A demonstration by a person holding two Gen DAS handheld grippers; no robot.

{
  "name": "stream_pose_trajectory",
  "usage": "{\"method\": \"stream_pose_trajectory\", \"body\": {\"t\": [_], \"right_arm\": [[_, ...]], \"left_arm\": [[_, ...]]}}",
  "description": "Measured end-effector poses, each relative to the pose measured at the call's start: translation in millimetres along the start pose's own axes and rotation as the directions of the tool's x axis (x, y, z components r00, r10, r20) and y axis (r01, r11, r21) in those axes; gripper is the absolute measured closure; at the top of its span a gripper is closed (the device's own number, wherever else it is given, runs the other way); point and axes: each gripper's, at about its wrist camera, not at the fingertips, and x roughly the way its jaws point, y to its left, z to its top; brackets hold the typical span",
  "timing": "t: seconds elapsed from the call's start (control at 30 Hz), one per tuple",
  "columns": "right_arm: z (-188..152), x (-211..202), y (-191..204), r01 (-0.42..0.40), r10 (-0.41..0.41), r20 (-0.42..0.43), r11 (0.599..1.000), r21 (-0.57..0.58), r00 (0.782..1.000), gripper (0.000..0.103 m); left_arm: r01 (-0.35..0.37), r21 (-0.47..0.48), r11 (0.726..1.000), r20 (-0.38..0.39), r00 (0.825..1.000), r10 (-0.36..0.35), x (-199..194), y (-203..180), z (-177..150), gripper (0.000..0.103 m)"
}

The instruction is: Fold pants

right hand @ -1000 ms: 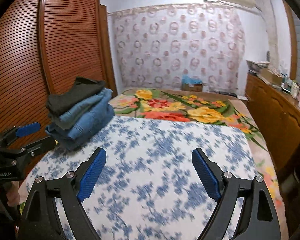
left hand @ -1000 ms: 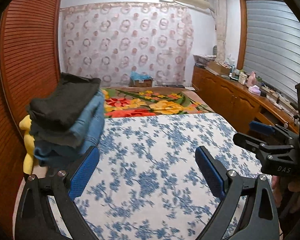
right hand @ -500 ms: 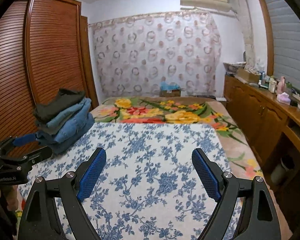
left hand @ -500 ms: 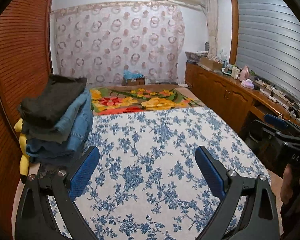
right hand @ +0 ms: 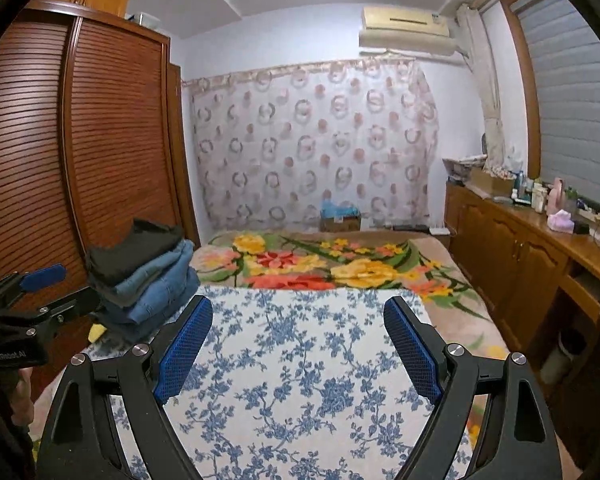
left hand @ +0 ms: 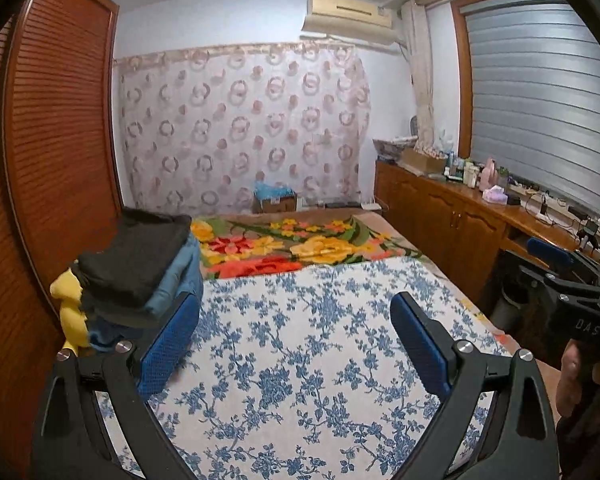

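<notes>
A stack of folded pants (left hand: 140, 268) lies at the left edge of the bed, a dark pair on top of blue jeans; it also shows in the right wrist view (right hand: 148, 276). My left gripper (left hand: 294, 308) hangs open over the blue-flowered sheet (left hand: 300, 360), nothing between its blue pads (left hand: 168, 344). My right gripper (right hand: 298, 308) is open too, above the same sheet (right hand: 300, 380), and holds nothing. Each gripper shows at the edge of the other's view: right gripper (left hand: 540, 268), left gripper (right hand: 68, 288). No unfolded pants are in sight.
A louvred wooden wardrobe (right hand: 100, 160) stands left of the bed. A low wooden cabinet (left hand: 460, 220) with bottles runs along the right. A bright flowered blanket (right hand: 320, 264) covers the far half of the bed. A yellow item (left hand: 70, 312) sits beside the stack.
Both views have risen and drawn back from the bed, so more ceiling and wall show and the stack looks farther off. Both grippers stay open and hold nothing.
</notes>
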Motion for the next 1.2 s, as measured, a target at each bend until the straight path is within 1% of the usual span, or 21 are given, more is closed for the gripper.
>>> {"method": "stream_pose_trajectory", "body": {"t": [0.2, 0.5, 1.2], "right_arm": [[-8.2, -6.4, -2.5, -0.003, 0.003, 0.036, 1.0, -0.004, 0.999, 0.014], [-16.9, -4.9, -1.8, 0.021, -0.019, 0.064, 1.0, -0.022, 0.998, 0.014], [-17.8, -5.3, -4.1, 0.017, -0.016, 0.054, 1.0, -0.026, 0.998, 0.014]], "left_arm": [[-0.01, 0.008, 1.0, 0.03, 1.0, 0.01, -12.3, 0.8, 5.1, 0.006], [-0.024, 0.006, 1.0, 0.056, 0.998, 0.023, -22.6, 3.7, 4.8, 0.006], [-0.023, 0.002, 1.0, 0.056, 0.998, 0.023, -24.2, 3.7, 3.6, 0.006]]}}
